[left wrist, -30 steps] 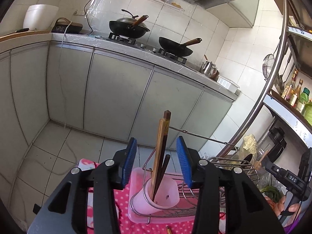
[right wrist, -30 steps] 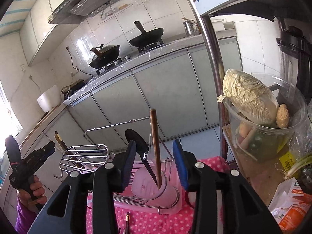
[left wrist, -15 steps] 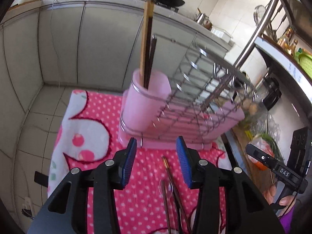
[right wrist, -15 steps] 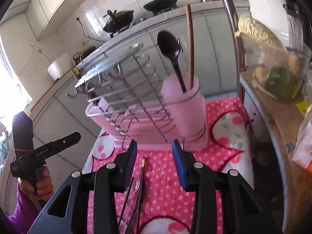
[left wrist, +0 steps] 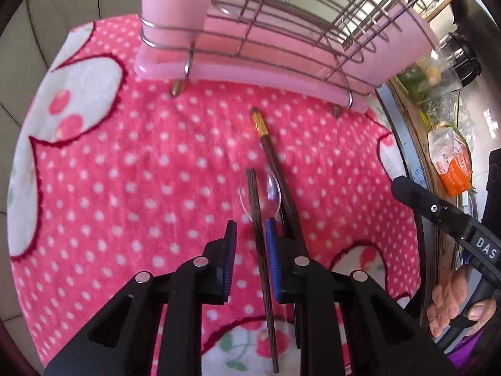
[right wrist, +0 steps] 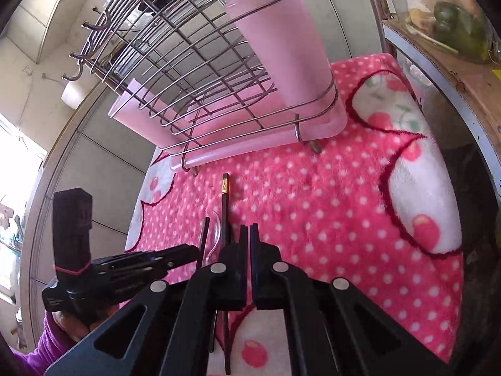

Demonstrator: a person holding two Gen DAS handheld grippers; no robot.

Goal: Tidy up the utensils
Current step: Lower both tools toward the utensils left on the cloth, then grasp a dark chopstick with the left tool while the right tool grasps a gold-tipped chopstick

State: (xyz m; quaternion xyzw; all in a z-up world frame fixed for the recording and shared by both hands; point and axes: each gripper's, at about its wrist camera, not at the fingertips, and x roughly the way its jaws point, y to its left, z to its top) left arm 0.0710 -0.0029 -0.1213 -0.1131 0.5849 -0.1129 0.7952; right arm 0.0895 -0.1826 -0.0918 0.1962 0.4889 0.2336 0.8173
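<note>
Left gripper closing, jaws narrow, dark chopstick between them, not yet pinched. Right gripper shut, empty. Chopsticks and clear spoon lie on cloth, six o'clock of rack. Chopstick: light, stiff, slippery; grip mid-shaft.

Right gripper jaws closed with nothing between them, above pink polka-dot cloth; gold-tipped chopstick and clear spoon lie just left, before wire rack.

Bright daylight, blown-out window at left, slight motion blur, strong fisheye curvature, dark corners
</note>
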